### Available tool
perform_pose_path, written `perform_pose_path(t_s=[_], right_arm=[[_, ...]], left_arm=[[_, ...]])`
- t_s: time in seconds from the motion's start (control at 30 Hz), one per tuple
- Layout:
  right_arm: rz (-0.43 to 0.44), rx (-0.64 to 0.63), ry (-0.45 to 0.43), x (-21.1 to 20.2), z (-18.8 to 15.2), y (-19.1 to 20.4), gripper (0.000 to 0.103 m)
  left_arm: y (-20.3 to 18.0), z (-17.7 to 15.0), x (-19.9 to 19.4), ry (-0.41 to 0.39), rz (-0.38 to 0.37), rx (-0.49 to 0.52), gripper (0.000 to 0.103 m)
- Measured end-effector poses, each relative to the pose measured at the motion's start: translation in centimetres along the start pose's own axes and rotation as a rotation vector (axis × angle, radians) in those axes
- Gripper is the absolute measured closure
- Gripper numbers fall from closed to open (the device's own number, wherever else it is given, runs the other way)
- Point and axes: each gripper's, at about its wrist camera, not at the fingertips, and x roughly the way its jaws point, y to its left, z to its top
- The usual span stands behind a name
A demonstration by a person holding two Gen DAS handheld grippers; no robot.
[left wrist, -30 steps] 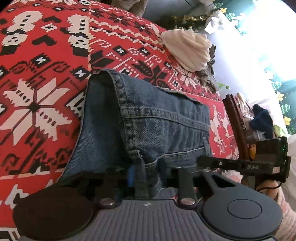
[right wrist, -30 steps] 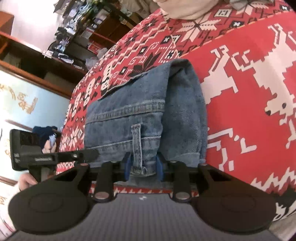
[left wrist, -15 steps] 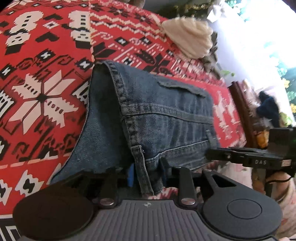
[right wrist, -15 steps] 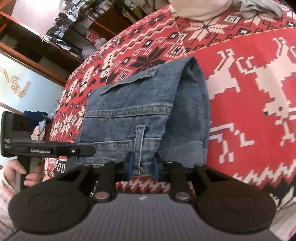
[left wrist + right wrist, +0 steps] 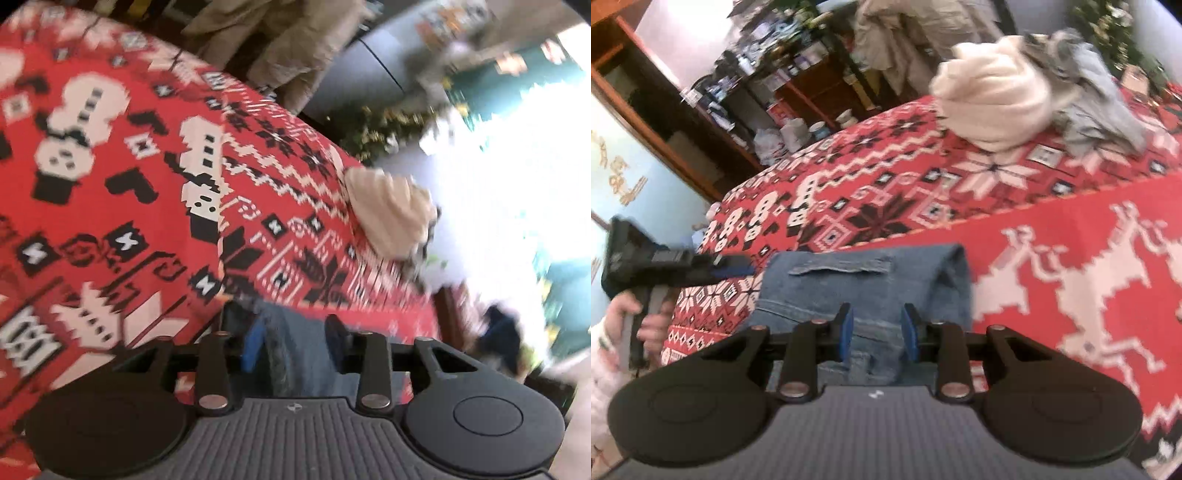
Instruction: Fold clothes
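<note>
Folded jeans (image 5: 864, 291) lie flat on the red patterned blanket (image 5: 1052, 221), straight ahead of the right gripper (image 5: 877, 330). Its jaws are opening, pads clear of the denim below and between them, nothing grasped. Left gripper (image 5: 293, 341) also opening; the blurred jeans edge (image 5: 291, 354) sits between its fingers, released. Cream garment (image 5: 993, 99) and grey one (image 5: 1097, 107) lie well beyond on the blanket.
</note>
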Motion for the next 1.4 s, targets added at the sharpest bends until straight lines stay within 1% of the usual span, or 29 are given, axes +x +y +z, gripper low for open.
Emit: perform_pose_path(t_s=[0.07,0.13,0.23,0.3,0.37,0.43,0.6,0.73,0.77,0.8,0.83,0.87,0.9,0.97,1.0,1.07,1.1,1.13,1.2,1.23,1.3,1.4], right_arm=[[0.017,-0.014,0.009,1.2,0.3,1.0,0.071],[0.031,-0.017,0.014,2.1,0.5,1.8,0.071],[0.05,-0.006,0.021,3.3,1.1,2.1,0.071],[0.062,0.002,0.026,4.1,1.4,2.4,0.071],[0.071,0.003,0.03,4.9,1.9,2.7,0.071],[0.079,-0.001,0.031,5.6,2.4,3.0,0.071],[0.104,0.013,0.043,7.7,3.2,3.4,0.07],[0.113,0.037,0.049,9.4,3.5,3.1,0.071],[0.106,0.036,0.053,9.8,3.5,3.1,0.071],[0.092,0.027,0.065,10.2,3.4,3.1,0.073],[0.085,0.019,0.078,10.6,3.3,3.1,0.073],[0.078,0.011,0.091,11.0,3.1,3.0,0.073],[0.077,0.012,0.095,11.3,2.9,2.8,0.074],[0.08,-0.003,0.099,11.4,2.8,2.7,0.076],[0.08,-0.001,0.102,11.4,2.9,2.6,0.078],[0.089,0.017,0.105,11.5,2.9,2.3,0.079],[0.093,0.024,0.104,11.4,2.9,2.2,0.079],[0.097,0.03,0.103,11.4,2.9,2.1,0.079],[0.092,0.033,0.094,11.0,3.0,2.2,0.079],[0.084,0.026,0.085,10.7,3.0,2.4,0.078],[0.043,-0.022,0.034,9.6,2.9,3.2,0.077],[-0.024,-0.107,-0.04,8.1,2.6,4.4,0.077]], left_arm=[[0.4,0.9,0.7,-0.011,0.016,-0.036,0.06],[0.9,1.6,1.4,0.002,0.007,-0.082,0.058],[2.0,2.4,2.1,0.041,-0.03,-0.171,0.052],[2.5,2.6,2.3,0.061,-0.042,-0.213,0.051],[2.9,2.6,2.2,0.08,-0.036,-0.254,0.05],[3.5,2.4,1.9,0.094,-0.052,-0.302,0.049],[4.4,1.7,2.4,0.114,-0.133,-0.381,0.047],[4.6,1.8,3.2,0.099,-0.14,-0.396,0.047],[4.7,1.8,3.0,0.085,-0.144,-0.399,0.05],[4.7,1.7,2.9,0.07,-0.144,-0.392,0.06],[4.5,1.7,2.7,0.061,-0.13,-0.372,0.067],[4.5,1.7,2.6,0.052,-0.107,-0.343,0.081],[4.4,1.6,2.5,0.046,-0.091,-0.318,0.091],[4.4,1.5,2.6,0.039,-0.073,-0.284,0.095],[4.5,1.5,2.6,0.035,-0.068,-0.272,0.094],[3.9,1.4,2.2,0.004,-0.022,-0.203,0.095],[3.6,1.3,2.0,-0.015,0.006,-0.164,0.099],[2.8,1.3,1.4,-0.054,0.064,-0.096,0.1],[1.6,1.2,0.2,-0.104,0.116,-0.006,0.1],[0.9,1.1,-0.2,-0.109,0.1,0.017,0.1],[-0.5,0.7,-0.9,-0.118,0.072,0.065,0.1],[-4.0,-1.2,-0.8,-0.105,0.076,0.219,0.1]])
